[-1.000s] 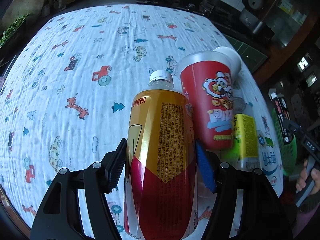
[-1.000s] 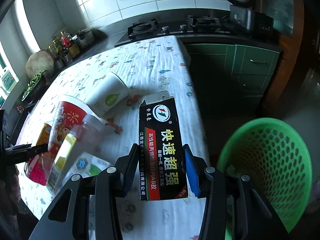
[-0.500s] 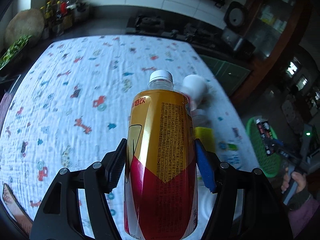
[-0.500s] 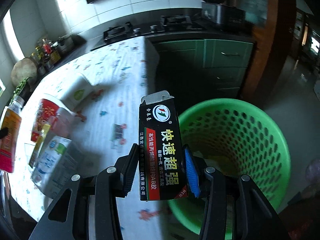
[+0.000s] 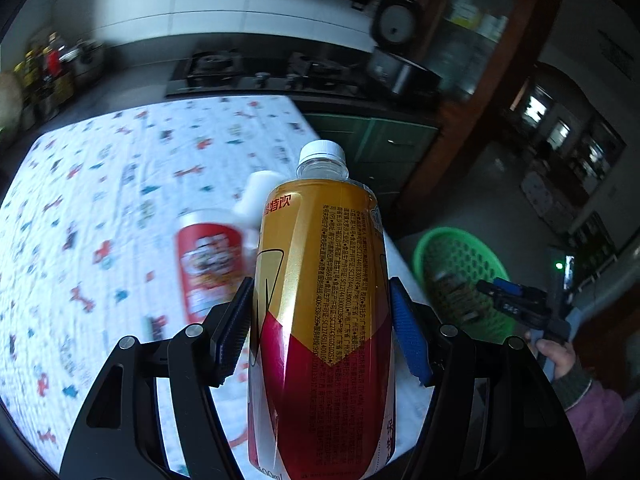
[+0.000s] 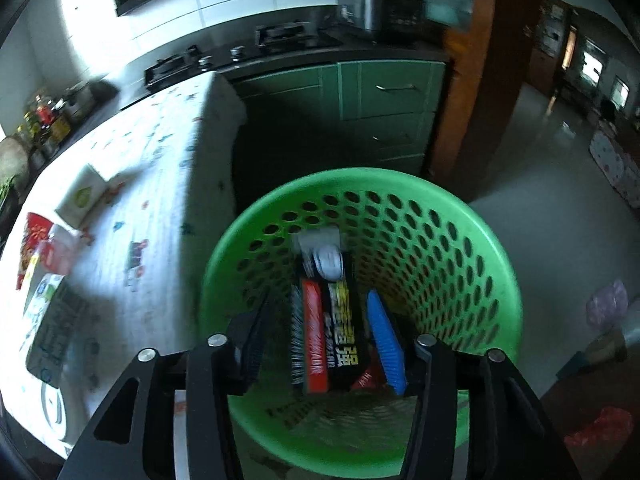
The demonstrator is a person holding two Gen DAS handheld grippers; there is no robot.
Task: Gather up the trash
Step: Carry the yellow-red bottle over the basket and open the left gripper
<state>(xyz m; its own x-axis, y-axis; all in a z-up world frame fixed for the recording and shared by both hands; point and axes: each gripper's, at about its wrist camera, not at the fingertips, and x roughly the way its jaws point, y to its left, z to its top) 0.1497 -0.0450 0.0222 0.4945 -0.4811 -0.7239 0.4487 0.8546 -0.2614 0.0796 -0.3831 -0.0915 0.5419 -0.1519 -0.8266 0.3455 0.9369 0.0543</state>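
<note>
Now the gold-and-red drink bottle (image 5: pixel 320 320) is clamped upright by the left gripper (image 5: pixel 320 328), above the table edge, left of the green perforated basket (image 6: pixel 460 240). Over this basket the right gripper (image 6: pixel 320 336) is held spread, and the black glue box (image 6: pixel 340 328) is seen blurred between its fingers, inside the basket.

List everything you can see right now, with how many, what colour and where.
Bottle: one, gold and red with white cap, clamped in the left tongs.
Basket: one, green, on the floor beside the table.
Box: one, black with red side, in the basket, between the open right tongs.
Cup: one, red, on the table.
Tub: one, white, on the table.
Table: one, white patterned cloth.
Left tongs: black, shut on the bottle.
Right tongs: black, open over the basket.
</note>
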